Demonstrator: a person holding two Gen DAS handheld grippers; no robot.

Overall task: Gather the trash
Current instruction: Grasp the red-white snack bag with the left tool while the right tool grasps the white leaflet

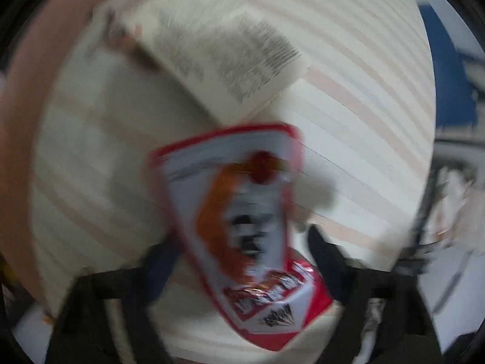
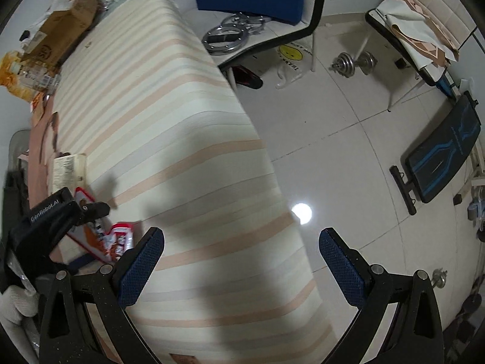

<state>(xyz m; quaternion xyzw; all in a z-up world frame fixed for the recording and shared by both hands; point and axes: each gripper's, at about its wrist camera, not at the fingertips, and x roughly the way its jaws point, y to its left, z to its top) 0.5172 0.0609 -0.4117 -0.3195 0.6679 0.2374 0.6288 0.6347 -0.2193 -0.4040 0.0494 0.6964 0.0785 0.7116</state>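
A red and white snack wrapper [image 1: 251, 230] lies on the striped mattress [image 1: 363, 127], blurred by motion. My left gripper [image 1: 242, 257] has its fingers spread on either side of the wrapper's near end, not closed on it. A white printed box [image 1: 230, 60] lies just beyond. In the right wrist view the wrapper [image 2: 106, 239] and the box [image 2: 65, 170] sit at the mattress's left edge, with the left gripper [image 2: 91, 212] over them. My right gripper [image 2: 242, 242] is wide open and empty above the mattress [image 2: 169, 115].
Cardboard boxes [image 2: 63, 30] and an orange bag [image 2: 15, 75] crowd the mattress's far end. On the tiled floor are a dumbbell [image 2: 354, 62], a white plastic bag [image 2: 292, 60], metal rings [image 2: 224, 38], a chair [image 2: 409, 39] and a black exercise bench [image 2: 442, 148].
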